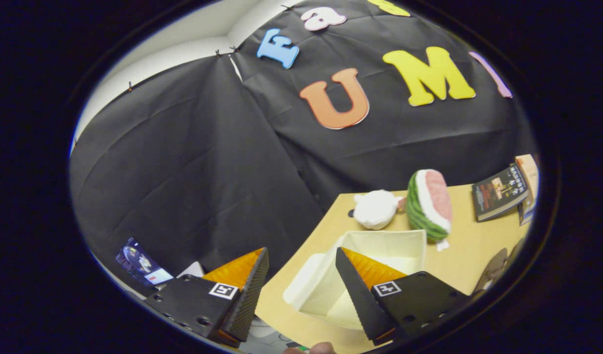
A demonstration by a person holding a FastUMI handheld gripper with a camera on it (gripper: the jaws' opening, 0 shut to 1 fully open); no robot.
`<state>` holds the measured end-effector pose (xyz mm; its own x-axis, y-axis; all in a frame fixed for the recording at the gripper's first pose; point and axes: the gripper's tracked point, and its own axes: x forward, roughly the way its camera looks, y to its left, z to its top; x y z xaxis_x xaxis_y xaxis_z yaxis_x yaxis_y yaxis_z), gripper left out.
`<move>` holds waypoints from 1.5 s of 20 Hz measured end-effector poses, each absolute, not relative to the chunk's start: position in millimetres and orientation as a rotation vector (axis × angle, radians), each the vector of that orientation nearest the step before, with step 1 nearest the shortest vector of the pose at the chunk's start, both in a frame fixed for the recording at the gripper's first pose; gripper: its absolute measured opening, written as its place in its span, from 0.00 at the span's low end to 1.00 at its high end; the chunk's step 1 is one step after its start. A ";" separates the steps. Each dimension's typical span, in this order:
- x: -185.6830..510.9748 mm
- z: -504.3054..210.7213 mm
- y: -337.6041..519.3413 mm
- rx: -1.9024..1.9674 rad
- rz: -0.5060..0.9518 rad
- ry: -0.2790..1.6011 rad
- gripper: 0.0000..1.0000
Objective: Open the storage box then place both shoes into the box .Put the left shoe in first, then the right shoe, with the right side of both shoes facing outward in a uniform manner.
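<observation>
The white storage box (380, 246) stands open on the tan table (466, 255), its lid (301, 282) hanging off its near left side. My gripper (301, 275) is open, held above the table's left edge with nothing between its fingers. The right finger (365, 290) overlaps the box's front wall in the view; the left finger (247, 290) is over the booth's cloth beyond the table edge. A dark brown shoe (493, 270) lies on the table to the right of the box, partly hidden behind the right finger's mount.
A white plush toy (376, 209) and a watermelon-slice plush (429, 204) lie just beyond the box. Two books (500, 191) rest at the table's far right. A small picture card (143, 265) sits low on the left, off the table. A fingertip (321, 348) shows below the fingers.
</observation>
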<state>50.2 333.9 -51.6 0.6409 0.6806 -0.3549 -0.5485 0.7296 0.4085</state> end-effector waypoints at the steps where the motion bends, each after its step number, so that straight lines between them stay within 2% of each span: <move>1: 54.6 -50.5 315.1 0.264 0.674 0.499 0.84; 3: 60.5 -48.4 273.3 0.249 0.603 0.473 0.84; 5: 67.1 -47.4 231.3 0.232 0.536 0.441 0.89; 10: 80.1 -47.6 125.0 0.228 0.369 0.395 0.90; 12: 77.5 -55.1 82.9 0.236 0.300 0.393 0.94; 19: 70.5 -87.2 -50.6 0.158 0.117 0.401 0.94; 24: 58.7 -137.8 -88.3 0.112 0.066 0.480 0.94; 30: 53.0 -226.4 -64.6 0.087 0.108 0.676 0.94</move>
